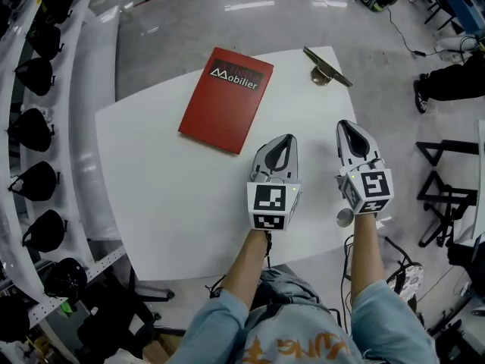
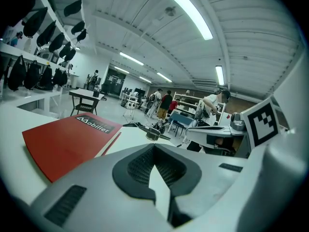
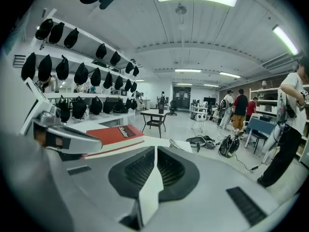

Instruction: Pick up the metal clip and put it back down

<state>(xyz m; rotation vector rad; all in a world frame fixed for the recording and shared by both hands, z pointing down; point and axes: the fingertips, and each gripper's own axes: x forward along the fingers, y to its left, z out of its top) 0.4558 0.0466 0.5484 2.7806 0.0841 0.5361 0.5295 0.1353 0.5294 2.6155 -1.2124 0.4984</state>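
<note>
The metal clip [image 1: 326, 68] lies at the far right edge of the white table [image 1: 167, 196], with nothing holding it. It also shows small in the left gripper view, where the clip [image 2: 154, 130] sits beyond the jaws. My left gripper [image 1: 284, 138] rests low over the table's middle, shut and empty, with its jaw tips [image 2: 154, 148] meeting. My right gripper [image 1: 345, 126] is beside it to the right, also shut with nothing in it [image 3: 155, 150]. Both point toward the far edge, well short of the clip.
A red book [image 1: 226, 99] lies on the table left of the clip and just beyond the left gripper. A rack of black bags [image 1: 34, 127] runs along the left. A black chair frame [image 1: 447, 180] and cables stand on the floor to the right.
</note>
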